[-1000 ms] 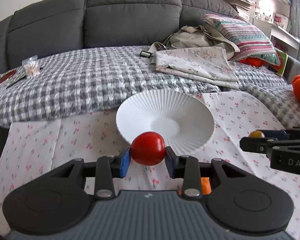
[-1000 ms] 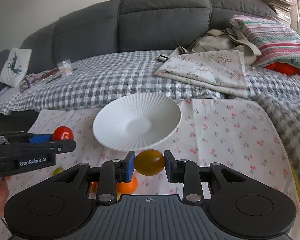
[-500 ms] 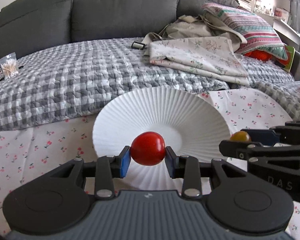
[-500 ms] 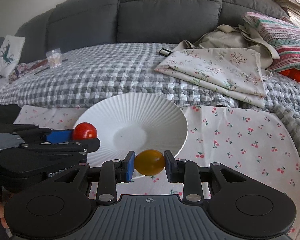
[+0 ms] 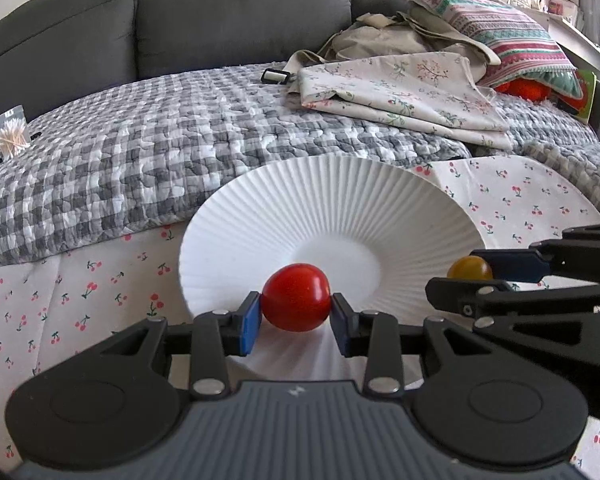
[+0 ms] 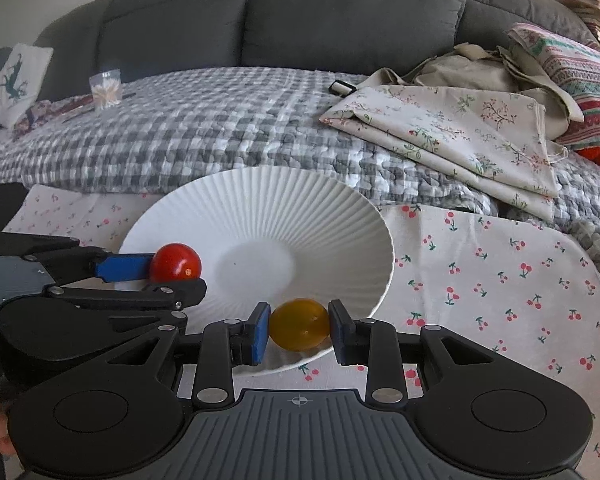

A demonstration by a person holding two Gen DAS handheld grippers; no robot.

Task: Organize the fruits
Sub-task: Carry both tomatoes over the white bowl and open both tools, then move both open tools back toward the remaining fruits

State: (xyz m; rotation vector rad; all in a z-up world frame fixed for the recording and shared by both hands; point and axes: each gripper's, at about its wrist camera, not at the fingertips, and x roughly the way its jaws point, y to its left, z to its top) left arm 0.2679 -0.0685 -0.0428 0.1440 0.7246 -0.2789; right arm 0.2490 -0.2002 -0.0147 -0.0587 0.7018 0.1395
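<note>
White ribbed plate (image 5: 340, 200) as landmark, resting on a cherry-print cloth (image 6: 500, 280) spread over the work surface. Behind the plate, a grey-and-white checked quilt (image 5: 140, 152) covers the seat of a dark grey sofa (image 6: 320, 12). On the quilt behind and to the right of the plate lie folded floral fabric (image 6: 452, 136) and a striped cushion (image 5: 500, 28); far behind to the left stands a small clear box of sticks (image 6: 106, 88). Left gripper (image 5: 296, 316): jaws clamped on a red tomato (image 5: 296, 298) above the plate's near left side. Right gripper (image 6: 299, 330): jaws clamped on a yellow tomato (image 6: 299, 324) over the plate's near rim.
</note>
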